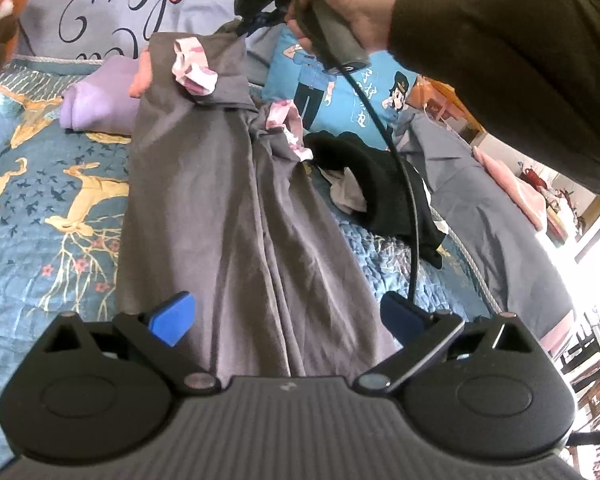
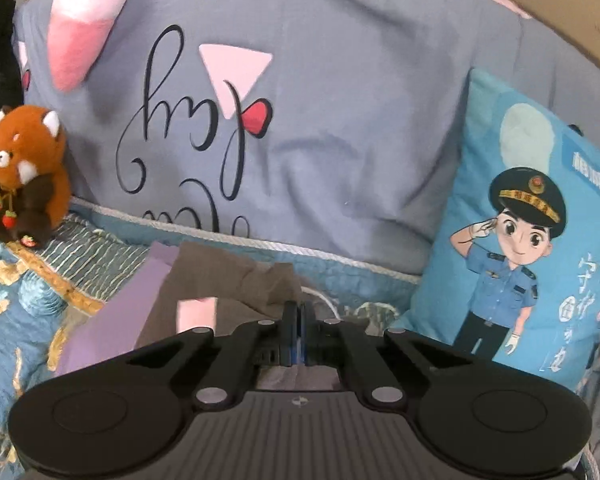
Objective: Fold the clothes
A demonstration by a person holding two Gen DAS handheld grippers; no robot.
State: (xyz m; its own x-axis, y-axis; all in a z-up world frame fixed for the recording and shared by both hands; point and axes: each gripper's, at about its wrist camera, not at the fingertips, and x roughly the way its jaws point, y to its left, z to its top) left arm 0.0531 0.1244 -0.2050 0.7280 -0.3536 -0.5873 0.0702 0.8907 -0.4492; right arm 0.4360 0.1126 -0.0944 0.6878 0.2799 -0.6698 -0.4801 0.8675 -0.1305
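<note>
A long grey garment (image 1: 220, 200) with pink-and-white patterned cuffs (image 1: 194, 66) lies lengthwise on the blue quilt (image 1: 40, 200). My left gripper (image 1: 286, 316) is open, its blue pads spread either side of the garment's near end and touching nothing. At the far end a hand in a dark sleeve holds my right gripper (image 1: 260, 22), which is shut on the grey cloth's top corner and holds it slightly lifted. In the right wrist view the right gripper (image 2: 298, 332) has its pads pressed together, with grey garment (image 2: 236, 284) cloth beneath and in front of them.
A folded purple garment (image 1: 96, 100) lies left of the grey one, a black garment (image 1: 380, 184) to its right. A blue cartoon cushion (image 2: 520, 240), a grey pillow (image 2: 320, 120) and a red panda plush (image 2: 24, 172) line the bed's head. A black cable (image 1: 408, 200) hangs from the right gripper.
</note>
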